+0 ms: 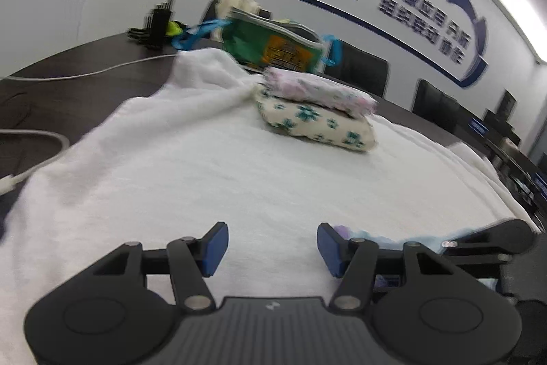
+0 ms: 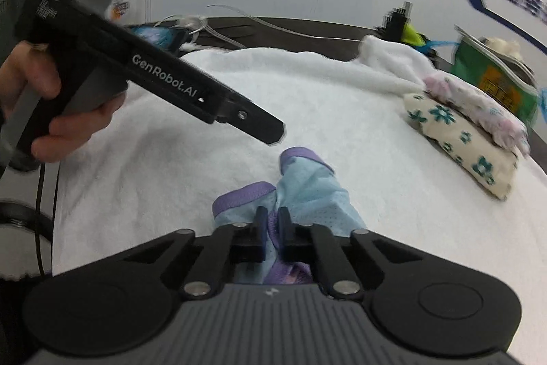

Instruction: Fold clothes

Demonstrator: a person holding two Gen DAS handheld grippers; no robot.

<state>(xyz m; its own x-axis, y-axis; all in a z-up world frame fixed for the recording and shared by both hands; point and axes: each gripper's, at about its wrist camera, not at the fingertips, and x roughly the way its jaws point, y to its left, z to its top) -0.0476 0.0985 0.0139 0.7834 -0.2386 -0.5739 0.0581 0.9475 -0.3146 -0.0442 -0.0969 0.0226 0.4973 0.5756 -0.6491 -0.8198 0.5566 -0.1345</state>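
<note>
A small light-blue garment with purple trim [image 2: 307, 190] lies crumpled on the white towel [image 2: 222, 132], and my right gripper [image 2: 270, 221] is shut on its near edge. A sliver of that garment [image 1: 362, 233] shows by the right finger in the left wrist view. My left gripper [image 1: 271, 243] hangs open over bare towel [image 1: 205, 166], holding nothing; its body [image 2: 191, 91] shows in a hand at the upper left of the right wrist view. Two folded pieces are stacked further back: a pink-flowered one [image 1: 318, 89] on a cream one with teal flowers [image 1: 318, 124].
The towel covers a dark table [image 1: 85, 57]. A green zip pouch [image 1: 273, 47] with blue straps stands behind the stack. Black hex keys [image 1: 159, 23], white cables [image 1: 41, 139] and a phone [image 2: 160, 36] lie to the left. Dark chairs [image 1: 359, 67] stand by the wall.
</note>
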